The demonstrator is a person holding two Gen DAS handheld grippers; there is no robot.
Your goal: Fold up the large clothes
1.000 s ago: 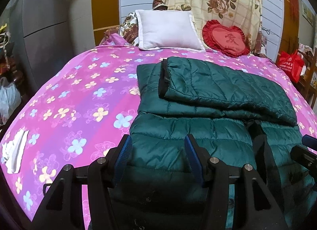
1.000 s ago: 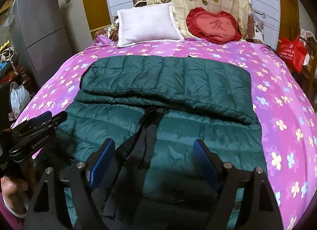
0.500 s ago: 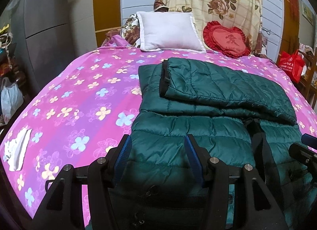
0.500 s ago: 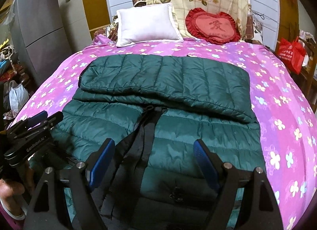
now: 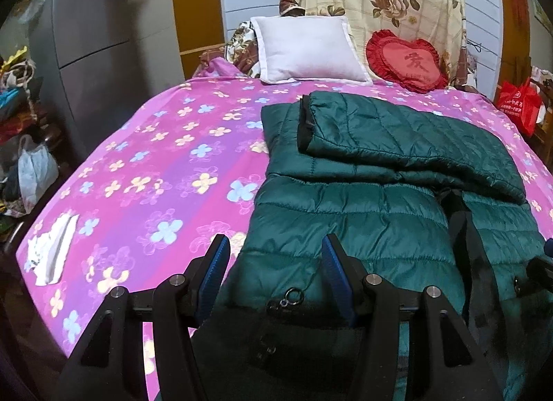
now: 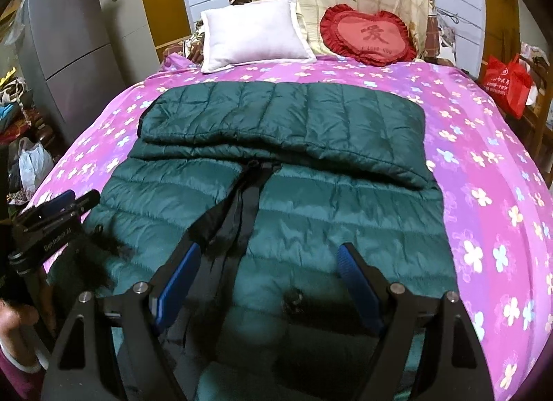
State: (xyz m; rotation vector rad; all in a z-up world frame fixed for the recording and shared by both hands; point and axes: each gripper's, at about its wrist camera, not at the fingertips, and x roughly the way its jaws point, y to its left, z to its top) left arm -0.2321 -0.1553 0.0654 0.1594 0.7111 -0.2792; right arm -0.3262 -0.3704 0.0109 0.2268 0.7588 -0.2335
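A dark green quilted down jacket [image 5: 352, 207] lies flat on the pink flowered bed, front up, with a black zipper strip down its middle [image 6: 242, 207]. Its sleeves [image 6: 287, 124] are folded across the far part. My left gripper [image 5: 274, 256] is open and empty, just above the jacket's near left hem, where a small metal ring [image 5: 293, 294] lies. My right gripper [image 6: 269, 263] is open and empty over the near right hem. The left gripper also shows in the right wrist view [image 6: 55, 211].
The pink flowered bedspread [image 5: 155, 166] covers the bed. A white pillow [image 5: 307, 48] and a red heart cushion [image 5: 411, 62] lean at the head. A white cloth [image 5: 52, 252] lies at the left edge. A grey fridge [image 5: 90, 41] stands left, a red bag [image 6: 508, 83] right.
Both grippers have drawn back slightly toward the jacket's near hem, so the hem and its metal ring now show. The jacket has not moved.
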